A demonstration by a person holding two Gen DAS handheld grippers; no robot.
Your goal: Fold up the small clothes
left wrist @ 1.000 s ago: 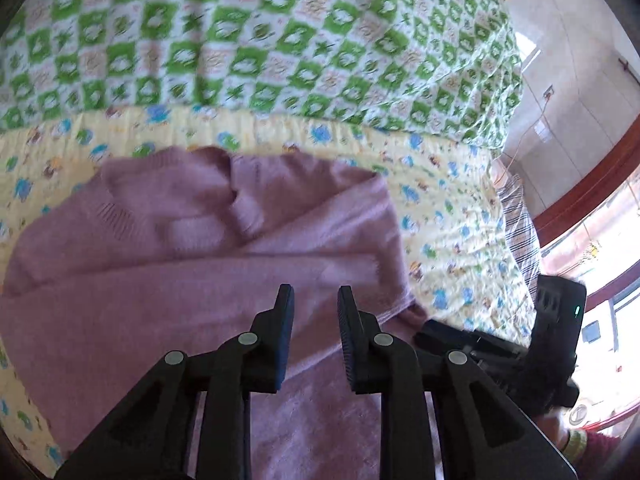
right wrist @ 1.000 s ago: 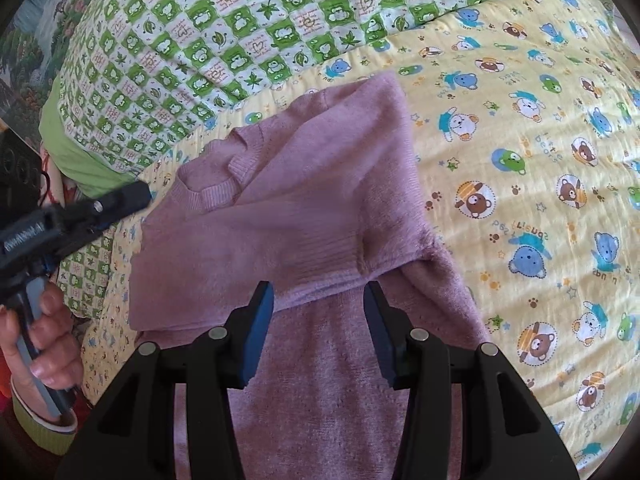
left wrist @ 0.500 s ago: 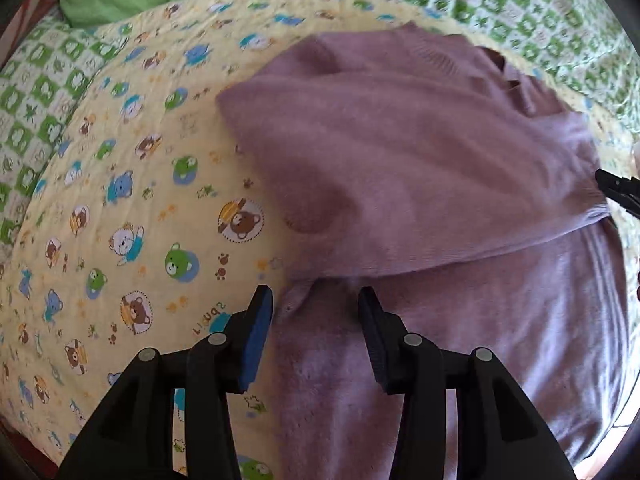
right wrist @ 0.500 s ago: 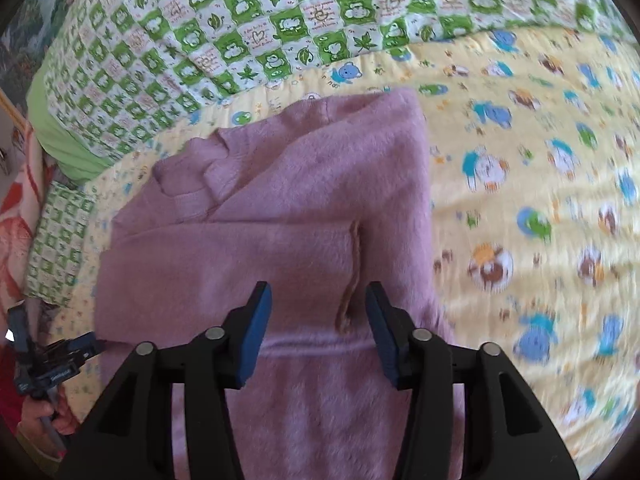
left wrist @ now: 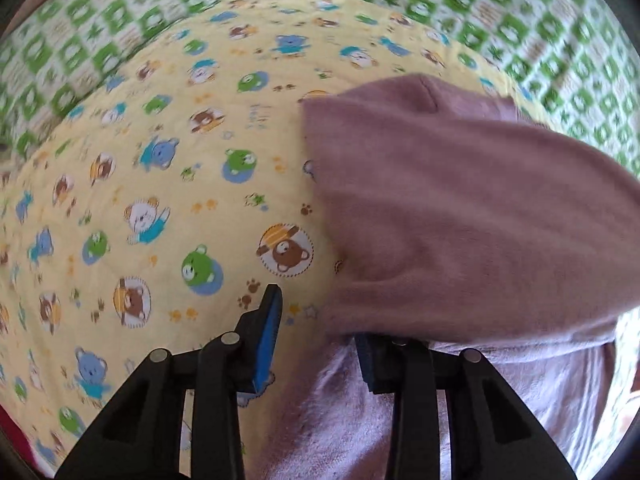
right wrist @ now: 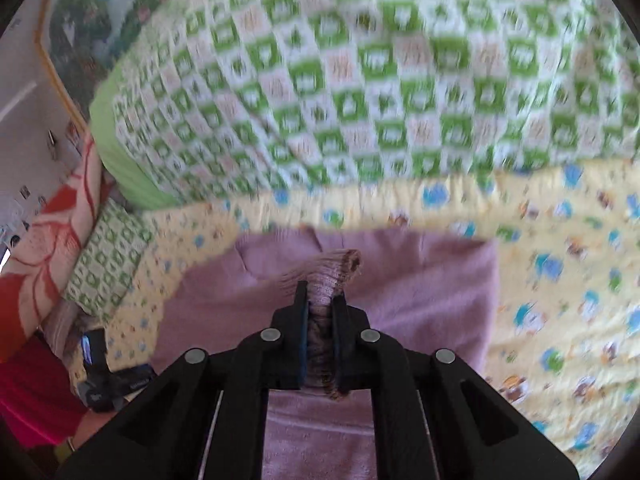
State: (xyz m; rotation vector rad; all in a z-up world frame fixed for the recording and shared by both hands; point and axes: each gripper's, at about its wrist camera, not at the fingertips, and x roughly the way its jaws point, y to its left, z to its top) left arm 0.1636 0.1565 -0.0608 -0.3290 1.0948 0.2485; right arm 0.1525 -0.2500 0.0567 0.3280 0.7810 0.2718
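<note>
The bed is dressed in a green-and-white checked quilt point(right wrist: 360, 80) at twelve o'clock in the right wrist view, with a yellow sheet printed with cartoon bears point(left wrist: 160, 200) spread in front of it and filling the nine o'clock side of the left wrist view. On that sheet lies the mauve knitted sweater point(left wrist: 460, 220), folded over on itself; from the left wrist it covers the three o'clock half, and from the right wrist it sits at centre and runs down to six o'clock. The right gripper point(right wrist: 320, 308) has its jaws clenched and closing on a bunched ribbed edge of the sweater point(right wrist: 332, 276), which stands up between the pads above the flat cloth. The left gripper point(left wrist: 316, 320) has its jaws closing; the blue-padded finger at seven o'clock stands clear over the yellow sheet, while the other finger is tucked under the sweater's folded layer, so the sweater's edge lies between them, not yet pinched. At eight o'clock in the right wrist view the left gripper's dark body shows beside the bed.
</note>
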